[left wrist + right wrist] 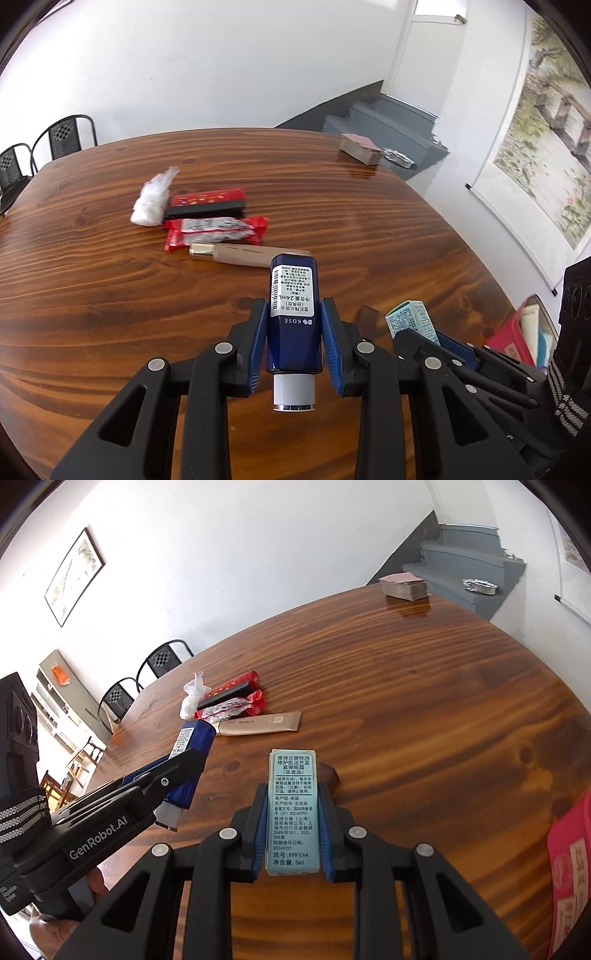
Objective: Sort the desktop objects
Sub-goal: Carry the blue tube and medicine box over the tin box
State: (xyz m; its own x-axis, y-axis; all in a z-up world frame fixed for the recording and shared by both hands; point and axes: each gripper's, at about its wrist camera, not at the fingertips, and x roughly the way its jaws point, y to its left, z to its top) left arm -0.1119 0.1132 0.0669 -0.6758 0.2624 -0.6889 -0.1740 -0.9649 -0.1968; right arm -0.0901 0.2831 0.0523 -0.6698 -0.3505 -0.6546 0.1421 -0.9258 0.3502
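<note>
Keep both tongs clamped, left tongs point(294, 325) on the blue bottle point(293, 317), right tongs point(293, 812) on the teal box point(293, 812), and carry them, probably, toward the group point(236, 705) at eleven o'clock on the worktop point(424, 709).

left gripper point(294, 325) clamped, right gripper point(293, 812) clamped

Each camera sits on its own tongs and looks forward and down along the two fingers, close above the wooden bench point(110, 295). The left view sees the right tongs point(439, 339) at its lower right; the right view sees the left tongs point(184, 771) at its left. Both share the red packets point(218, 229) and the card stack point(404, 587).
</note>
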